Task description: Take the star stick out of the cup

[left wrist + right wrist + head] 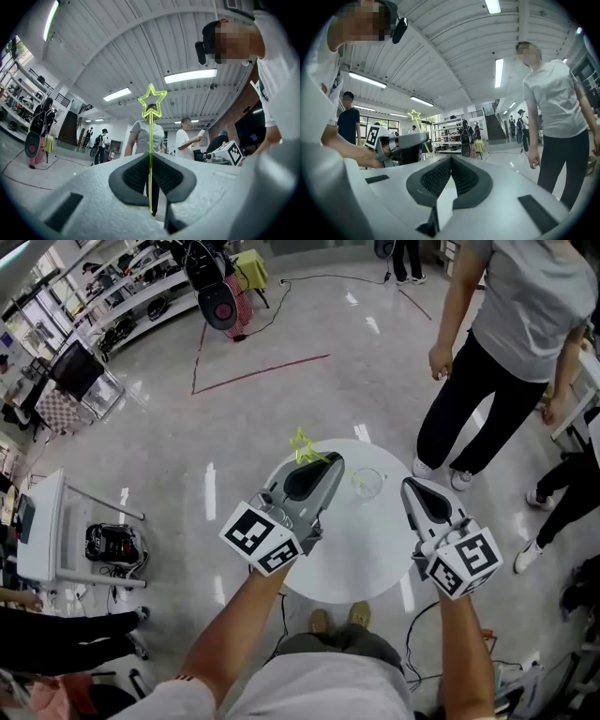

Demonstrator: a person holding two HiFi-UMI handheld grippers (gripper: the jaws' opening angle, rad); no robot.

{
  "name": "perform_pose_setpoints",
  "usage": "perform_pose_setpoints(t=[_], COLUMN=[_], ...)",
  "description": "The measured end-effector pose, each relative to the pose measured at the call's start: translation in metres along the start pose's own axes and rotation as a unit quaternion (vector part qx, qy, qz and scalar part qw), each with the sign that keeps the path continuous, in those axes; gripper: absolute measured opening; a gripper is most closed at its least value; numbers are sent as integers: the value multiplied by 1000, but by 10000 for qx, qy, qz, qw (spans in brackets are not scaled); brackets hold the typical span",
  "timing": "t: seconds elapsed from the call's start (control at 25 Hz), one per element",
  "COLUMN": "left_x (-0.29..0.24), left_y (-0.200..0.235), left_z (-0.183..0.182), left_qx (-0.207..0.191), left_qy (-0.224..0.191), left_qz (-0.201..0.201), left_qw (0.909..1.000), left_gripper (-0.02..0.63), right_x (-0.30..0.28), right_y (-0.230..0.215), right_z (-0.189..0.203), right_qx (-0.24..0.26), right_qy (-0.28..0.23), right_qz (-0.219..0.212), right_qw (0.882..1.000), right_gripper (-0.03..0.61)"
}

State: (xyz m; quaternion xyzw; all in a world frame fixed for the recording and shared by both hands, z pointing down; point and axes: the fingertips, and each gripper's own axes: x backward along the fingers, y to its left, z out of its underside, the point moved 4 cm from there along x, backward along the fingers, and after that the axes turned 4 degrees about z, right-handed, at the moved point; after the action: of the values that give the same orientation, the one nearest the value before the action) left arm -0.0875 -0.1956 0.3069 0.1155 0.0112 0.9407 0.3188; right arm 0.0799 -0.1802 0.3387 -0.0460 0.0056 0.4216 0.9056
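Note:
In the head view my left gripper (322, 465) hangs over the far left part of the round white table (361, 559), shut on the thin yellow-green star stick (302, 444). The star end sticks out past the jaws, clear of the cup. In the left gripper view the stick (150, 140) runs upright between the shut pads, star (152, 100) on top. A clear cup (367, 484) stands on the table just right of that gripper. My right gripper (411, 487) hovers right of the cup with its jaws together and nothing in them (451, 160). It also sees the left gripper (401, 145).
A person in a grey shirt and black trousers (502, 362) stands just beyond the table at the right. Another person's leg (562, 498) is at the right edge. A white cart (42, 526) and a black bag (111, 543) sit on the floor at the left.

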Motion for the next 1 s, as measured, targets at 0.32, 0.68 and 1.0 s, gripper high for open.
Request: perform_pose_setpoints(t=[0.32, 0.68, 1.0], left_x=[29, 51, 55], left_y=[-7, -8, -15], left_z=[-26, -40, -46], left_qx=[19, 73, 60], left_qy=[-409, -665, -769], left_qz=[-151, -221, -185], left_qw=[9990, 9975, 9968], left_gripper=[28, 28, 28], right_x=[0, 4, 13], right_y=[15, 30, 30], right_z=[-19, -40, -44], right_qx=[-17, 82, 181], right_qy=[-237, -476, -499], right_qz=[-126, -178, -122], right_qw=[9996, 9987, 9985], right_gripper=[11, 11, 11])
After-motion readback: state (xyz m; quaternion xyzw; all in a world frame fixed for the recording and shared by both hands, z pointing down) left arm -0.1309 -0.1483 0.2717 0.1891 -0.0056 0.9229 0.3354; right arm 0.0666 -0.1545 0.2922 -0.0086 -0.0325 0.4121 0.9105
